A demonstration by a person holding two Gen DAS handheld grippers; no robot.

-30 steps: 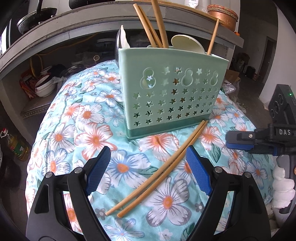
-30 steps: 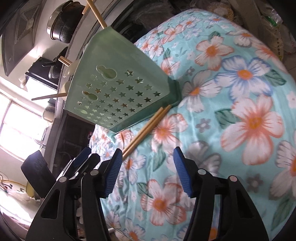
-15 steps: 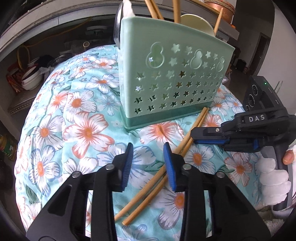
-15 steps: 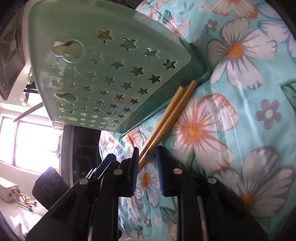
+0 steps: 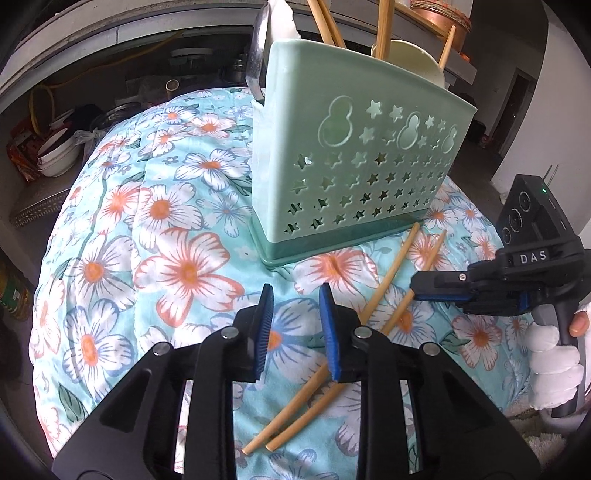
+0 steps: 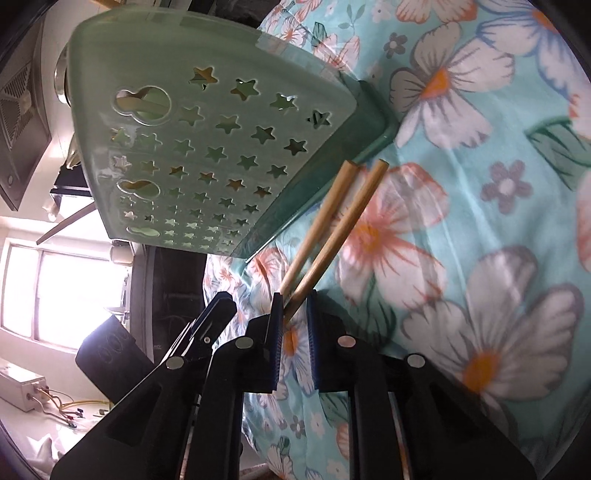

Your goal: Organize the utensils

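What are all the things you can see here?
utensil holder: one, mint green, standing on the cloth
loose chopsticks: two, tan, on the cloth before the holder
upright sticks: several, tan, poking out of the holder
cloth: one, turquoise with flowers, under everything
bowls: stacked, white, shelf at left
left hand-held gripper: one, black with blue pads, jaws closing, nothing between
right hand-held gripper: one, black with blue pads, closed on the loose chopsticks
gloved hand: one, white, holding the right handle
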